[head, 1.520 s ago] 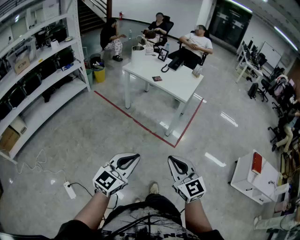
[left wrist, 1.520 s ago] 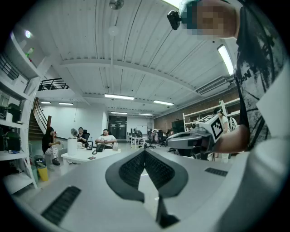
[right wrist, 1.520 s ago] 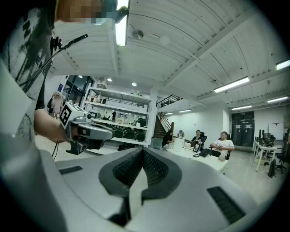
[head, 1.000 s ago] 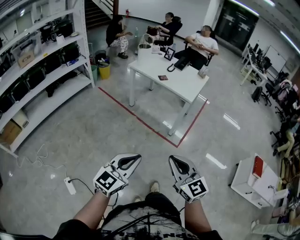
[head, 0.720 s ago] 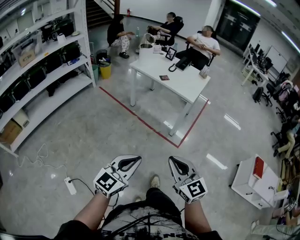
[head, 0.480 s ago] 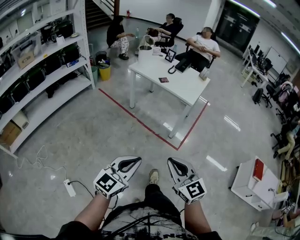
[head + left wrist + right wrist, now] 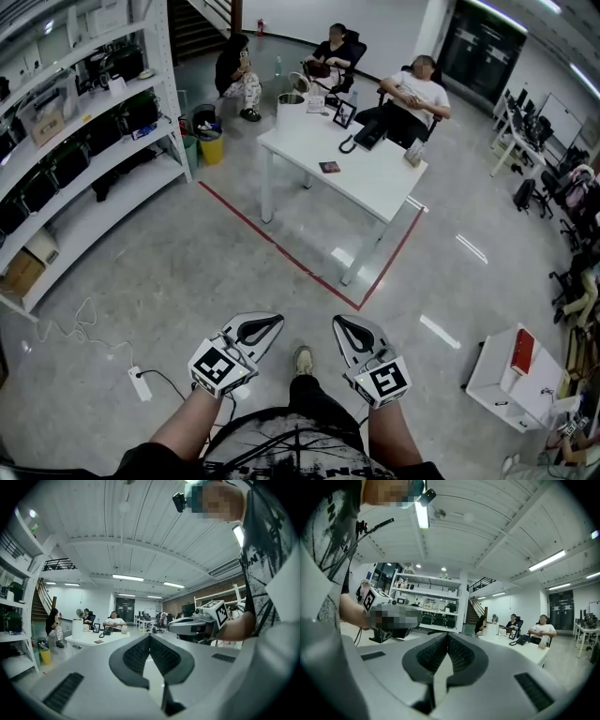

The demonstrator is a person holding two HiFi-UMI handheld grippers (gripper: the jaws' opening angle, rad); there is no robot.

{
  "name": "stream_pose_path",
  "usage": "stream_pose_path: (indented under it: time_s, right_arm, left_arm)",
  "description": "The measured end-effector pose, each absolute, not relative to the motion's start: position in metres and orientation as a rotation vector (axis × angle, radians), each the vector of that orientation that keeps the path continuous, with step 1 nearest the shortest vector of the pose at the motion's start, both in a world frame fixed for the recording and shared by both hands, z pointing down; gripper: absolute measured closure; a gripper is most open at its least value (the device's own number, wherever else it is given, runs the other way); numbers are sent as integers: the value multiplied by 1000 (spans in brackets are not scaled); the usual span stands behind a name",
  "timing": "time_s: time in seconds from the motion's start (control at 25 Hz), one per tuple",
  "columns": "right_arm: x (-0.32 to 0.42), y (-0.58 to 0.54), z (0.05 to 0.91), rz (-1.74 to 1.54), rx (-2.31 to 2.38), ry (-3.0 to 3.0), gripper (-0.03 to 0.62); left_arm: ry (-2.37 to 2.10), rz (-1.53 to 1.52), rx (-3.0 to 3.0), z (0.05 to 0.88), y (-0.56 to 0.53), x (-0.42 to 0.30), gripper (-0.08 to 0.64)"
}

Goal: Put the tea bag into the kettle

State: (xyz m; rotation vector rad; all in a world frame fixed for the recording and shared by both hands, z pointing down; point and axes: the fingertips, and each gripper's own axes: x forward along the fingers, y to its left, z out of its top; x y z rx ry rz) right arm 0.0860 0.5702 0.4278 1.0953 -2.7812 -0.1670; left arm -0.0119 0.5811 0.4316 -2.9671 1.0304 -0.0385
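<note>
A white kettle (image 7: 292, 106) stands at the far left end of a white table (image 7: 370, 183), several steps ahead of me across the floor. A small dark flat packet (image 7: 329, 168) lies on the tabletop; I cannot tell whether it is the tea bag. My left gripper (image 7: 266, 324) and right gripper (image 7: 346, 325) are held side by side low in front of my body, both shut with nothing between the jaws. In the left gripper view the kettle (image 7: 77, 627) and the table (image 7: 96, 639) appear far off, past the shut left gripper (image 7: 150, 638). The right gripper (image 7: 448, 638) is also shut and empty.
White shelving (image 7: 89, 155) lines the left side. A red tape line (image 7: 291, 258) marks the floor before the table. Three people sit behind the table, one in white (image 7: 419, 92). A power strip (image 7: 141, 382) with cable lies at left; a small white stand (image 7: 506, 375) is at right.
The view has swung a little, so the table and the seated people sit slightly further right. My foot has stepped forward between the grippers. Both grippers keep the same shut pose.
</note>
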Motion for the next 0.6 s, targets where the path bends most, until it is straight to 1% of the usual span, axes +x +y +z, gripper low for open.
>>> stream_pose_path:
  time_s: [0.6]
  right_arm:
    - [100,433,422,-178,1003,-2827,581]
  left_arm:
    - [1120,-97,-2941,424,450,5,552]
